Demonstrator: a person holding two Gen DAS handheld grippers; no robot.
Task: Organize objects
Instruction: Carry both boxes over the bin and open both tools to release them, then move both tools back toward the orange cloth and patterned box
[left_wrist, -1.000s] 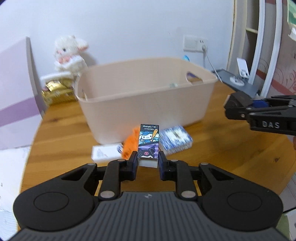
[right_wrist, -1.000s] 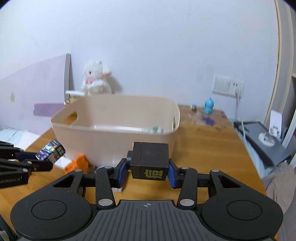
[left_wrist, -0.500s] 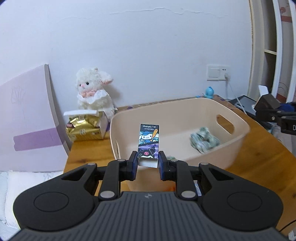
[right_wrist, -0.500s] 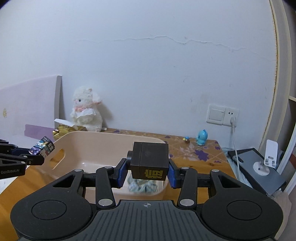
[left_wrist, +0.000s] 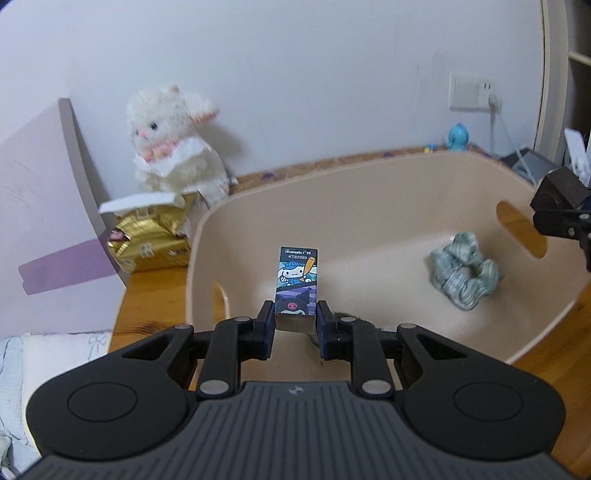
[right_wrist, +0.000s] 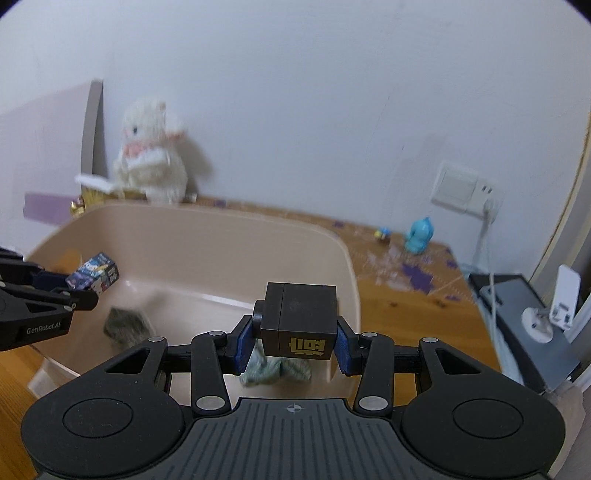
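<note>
My left gripper (left_wrist: 296, 321) is shut on a small cartoon-printed box (left_wrist: 297, 280) and holds it above the near left side of the beige plastic basket (left_wrist: 369, 173). My right gripper (right_wrist: 294, 345) is shut on a black cube with a gold character (right_wrist: 299, 319), held over the basket's (right_wrist: 347, 258) right end. A green-white striped scrunchie (left_wrist: 463, 271) lies on the basket floor; it shows under the cube in the right wrist view (right_wrist: 275, 369). The left gripper with its box (right_wrist: 96, 273) shows at the left of the right wrist view. The right gripper's cube (left_wrist: 559, 190) shows at the right edge of the left wrist view.
A white plush lamb (left_wrist: 173, 144) sits by the wall behind a gold packet (left_wrist: 147, 243). A blue figurine (right_wrist: 419, 236) stands near a wall socket (right_wrist: 465, 188). A grey cloth lump (right_wrist: 125, 325) lies in the basket. A pink board (left_wrist: 44, 221) leans at the left.
Both grippers have risen from in front of the basket and moved forward, so they now hang over its inside. Each still holds its object.
</note>
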